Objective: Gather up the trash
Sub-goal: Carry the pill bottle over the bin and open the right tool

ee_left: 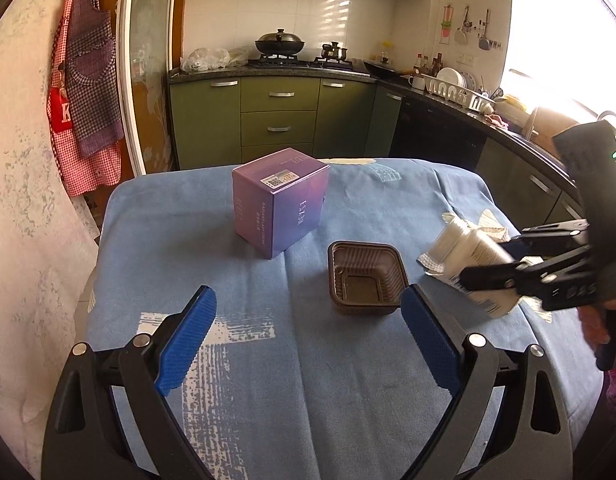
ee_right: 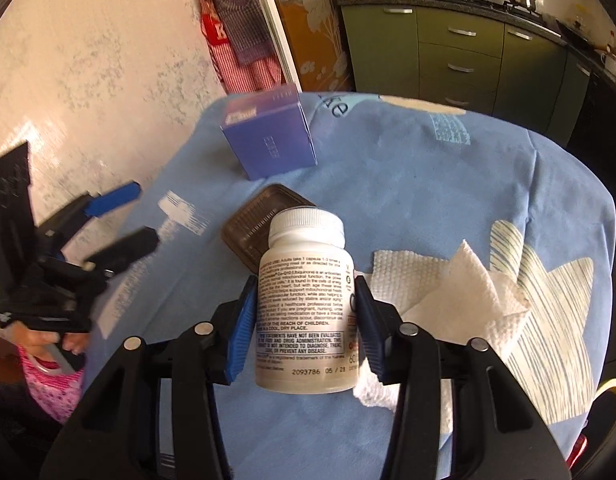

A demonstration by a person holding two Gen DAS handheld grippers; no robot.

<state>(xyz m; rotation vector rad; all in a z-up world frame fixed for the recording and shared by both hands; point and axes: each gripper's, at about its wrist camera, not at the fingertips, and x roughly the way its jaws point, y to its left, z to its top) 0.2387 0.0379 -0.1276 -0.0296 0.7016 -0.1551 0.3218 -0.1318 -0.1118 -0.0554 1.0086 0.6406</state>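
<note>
Right claw (ee_right: pixel 303 316), tilted steeply downward, is clamped on a white pill bottle (ee_right: pixel 303 308); left claw (ee_left: pixel 308 336) hangs spread apart above the surface (ee_left: pixel 348 420).

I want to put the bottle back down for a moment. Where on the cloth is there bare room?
Free: the near-left cloth beside the purple box, and the far edge behind it. Crowded: the right side, where the brown tray and paper towels lie under the right claw holding the white bottle.
</note>
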